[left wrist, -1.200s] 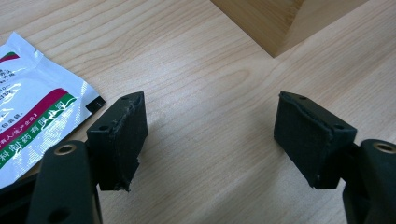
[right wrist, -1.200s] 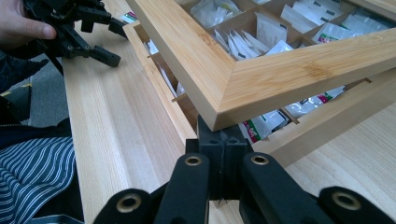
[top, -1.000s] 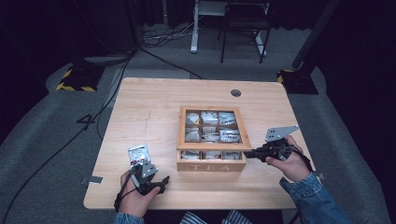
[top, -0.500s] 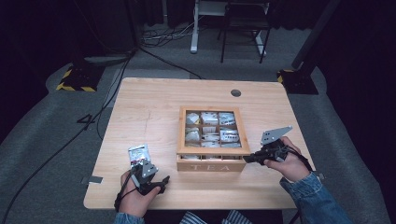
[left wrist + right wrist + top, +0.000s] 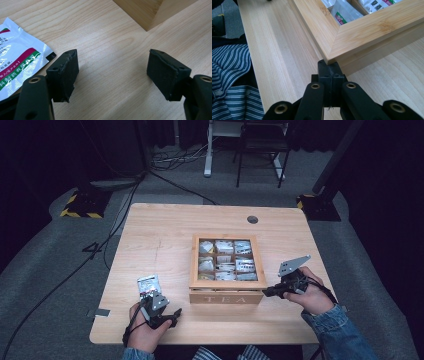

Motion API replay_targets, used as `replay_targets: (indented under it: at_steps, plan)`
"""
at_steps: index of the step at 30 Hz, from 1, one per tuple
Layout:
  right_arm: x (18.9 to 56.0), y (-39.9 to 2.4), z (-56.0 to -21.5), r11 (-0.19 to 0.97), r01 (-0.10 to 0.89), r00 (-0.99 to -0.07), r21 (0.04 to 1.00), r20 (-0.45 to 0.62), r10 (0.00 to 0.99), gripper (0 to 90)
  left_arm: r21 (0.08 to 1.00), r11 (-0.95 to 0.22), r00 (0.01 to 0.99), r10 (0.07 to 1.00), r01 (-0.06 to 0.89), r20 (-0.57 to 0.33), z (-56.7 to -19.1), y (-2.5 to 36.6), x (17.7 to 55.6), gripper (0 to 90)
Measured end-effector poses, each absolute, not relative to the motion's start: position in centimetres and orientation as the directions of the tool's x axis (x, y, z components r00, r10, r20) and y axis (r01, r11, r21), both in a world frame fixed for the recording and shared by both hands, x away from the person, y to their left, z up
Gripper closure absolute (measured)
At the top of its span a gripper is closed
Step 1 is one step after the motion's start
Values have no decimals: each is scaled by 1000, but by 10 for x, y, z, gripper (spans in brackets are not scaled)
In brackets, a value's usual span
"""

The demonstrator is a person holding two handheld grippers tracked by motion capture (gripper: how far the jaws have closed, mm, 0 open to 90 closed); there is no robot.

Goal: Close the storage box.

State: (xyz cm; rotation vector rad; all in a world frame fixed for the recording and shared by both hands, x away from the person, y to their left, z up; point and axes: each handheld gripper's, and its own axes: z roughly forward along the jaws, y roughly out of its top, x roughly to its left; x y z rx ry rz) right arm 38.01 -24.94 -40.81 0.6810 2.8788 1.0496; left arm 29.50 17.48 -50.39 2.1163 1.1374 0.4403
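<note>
A person sat at a wooden table holding 2 grippers; the left gripper had its jaws spread with nothing between them, and a white foil sachet lay flat just beside its left jaw; the right gripper had its jaws pressed together, tips against the near corner of the wooden tea box; the sachet looked light, thin, floppy and probably slick, best pinched by an edge.

The wooden tea box blocks the middle of the table, its near right corner right against the closed right gripper, while bare tabletop lies open far and left, broken only by a sachet at the near left.
</note>
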Motion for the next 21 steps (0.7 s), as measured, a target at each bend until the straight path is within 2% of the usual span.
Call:
replay_targets:
  at_steps: [18,21]
  plan:
    - [380,-252,-410,728,413,-904,547,151,399,900,705,-383,559,829,597,-24,-504,175,295,262]
    - [380,-256,-405,712,414,-904,568,167,393,900,706,-383,560,828,596,-23,-504,175,295,262]
